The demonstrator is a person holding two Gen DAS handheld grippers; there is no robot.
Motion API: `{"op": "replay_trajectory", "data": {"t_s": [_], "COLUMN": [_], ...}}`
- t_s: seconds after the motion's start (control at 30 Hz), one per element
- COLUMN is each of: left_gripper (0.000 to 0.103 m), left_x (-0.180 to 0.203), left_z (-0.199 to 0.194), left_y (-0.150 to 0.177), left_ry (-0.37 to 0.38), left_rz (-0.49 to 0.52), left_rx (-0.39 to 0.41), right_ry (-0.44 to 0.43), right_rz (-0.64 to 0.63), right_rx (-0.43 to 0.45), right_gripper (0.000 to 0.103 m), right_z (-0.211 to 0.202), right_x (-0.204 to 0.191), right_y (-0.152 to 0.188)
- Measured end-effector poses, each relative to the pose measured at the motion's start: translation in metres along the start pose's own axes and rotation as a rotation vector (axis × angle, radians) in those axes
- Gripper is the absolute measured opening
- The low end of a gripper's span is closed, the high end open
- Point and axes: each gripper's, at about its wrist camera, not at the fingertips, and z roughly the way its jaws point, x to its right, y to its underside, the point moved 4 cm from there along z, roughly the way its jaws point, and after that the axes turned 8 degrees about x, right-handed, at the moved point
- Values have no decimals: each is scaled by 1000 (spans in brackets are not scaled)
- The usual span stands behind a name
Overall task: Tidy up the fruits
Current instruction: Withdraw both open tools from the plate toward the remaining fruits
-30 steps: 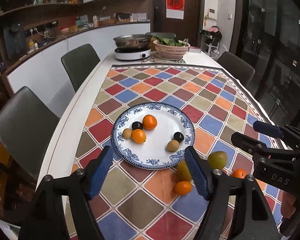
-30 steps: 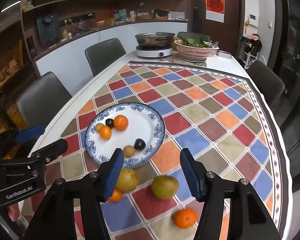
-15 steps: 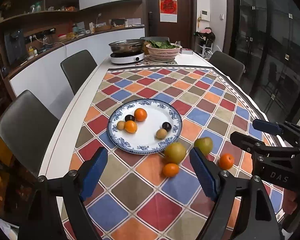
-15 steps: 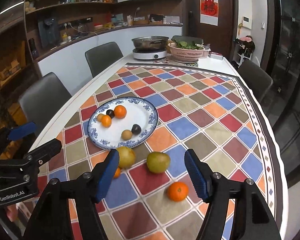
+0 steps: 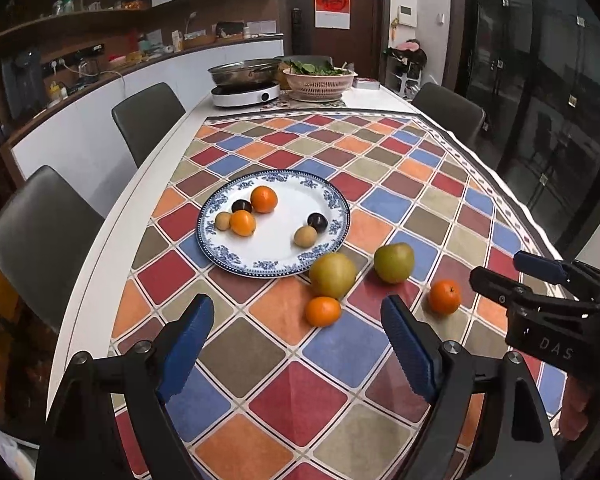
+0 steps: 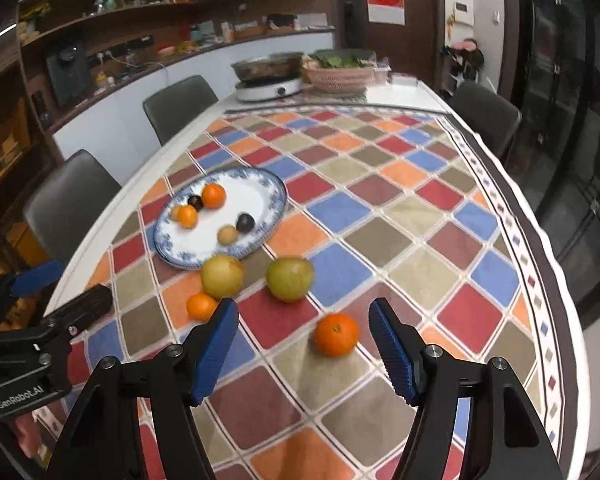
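On a checked tablecloth, a blue-rimmed white china plate [image 5: 342, 216] at left holds six small fruits, gathered for sorting. Right of it lie two round green pears [image 5: 333, 275] and two loose oranges [image 5: 323, 311]. The left gripper [image 5: 298, 344] and right gripper [image 6: 302, 338] hover nearby, both released and empty.

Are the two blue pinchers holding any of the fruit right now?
No, nothing is held. The left gripper and right gripper are both open and empty. The oranges and pears lie on the tablecloth.
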Motion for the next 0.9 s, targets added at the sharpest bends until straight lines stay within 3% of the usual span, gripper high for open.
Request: {"op": "replay_trajectory", "data": {"t_s": [0.37, 0.9], "left_gripper": [86, 85], "left_x": [5, 10], "left_z": [27, 71], "left_y": [33, 48], "left_ry": [11, 57], "left_rz": [23, 53], "left_rx": [-88, -86], "right_ry": [66, 88], "right_rz": [16, -13], "right_rx": [-55, -117], "right_gripper": [68, 68], "right_z": [16, 52], "right_x": [16, 19], "right_y": [30, 49]}}
